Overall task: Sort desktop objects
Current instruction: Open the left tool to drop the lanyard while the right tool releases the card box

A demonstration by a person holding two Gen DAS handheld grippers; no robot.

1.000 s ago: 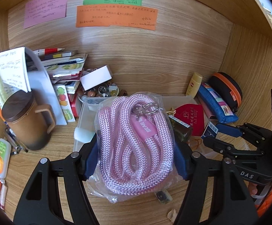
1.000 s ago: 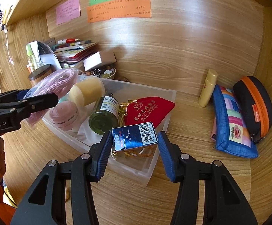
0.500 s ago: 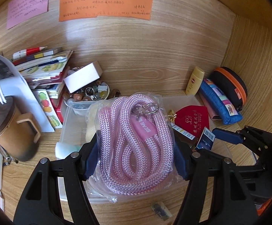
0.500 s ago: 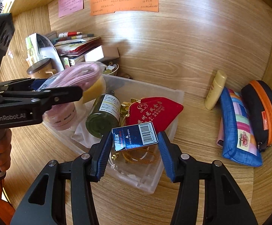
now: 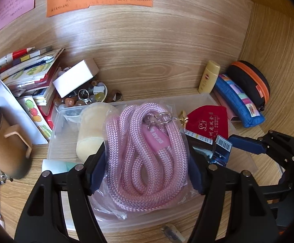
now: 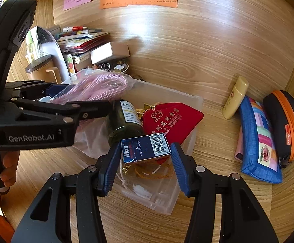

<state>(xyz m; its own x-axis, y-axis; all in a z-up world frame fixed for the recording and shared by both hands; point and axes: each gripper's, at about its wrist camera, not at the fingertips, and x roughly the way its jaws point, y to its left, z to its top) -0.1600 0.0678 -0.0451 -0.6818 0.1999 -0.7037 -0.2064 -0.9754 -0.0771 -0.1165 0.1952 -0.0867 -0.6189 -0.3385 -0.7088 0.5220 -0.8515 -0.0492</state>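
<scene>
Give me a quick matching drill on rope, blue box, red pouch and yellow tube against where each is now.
Things:
1 rope
2 blue box
3 red pouch
4 yellow tube

Places:
A lying in the clear bin
B on the desk beside the striped case
C in the left gripper
D in the right gripper

Pairs: 1-C, 2-D, 3-A, 4-B

Both views bright w/ warm daylight, strongest upper left of the right wrist view where glare streaks the wood back panel (image 6: pixel 167 40), soft shadows under the clutter at left, heavy fisheye bending + black vignette at corners, centre sharp, edges slightly soft, no motion blur.
</scene>
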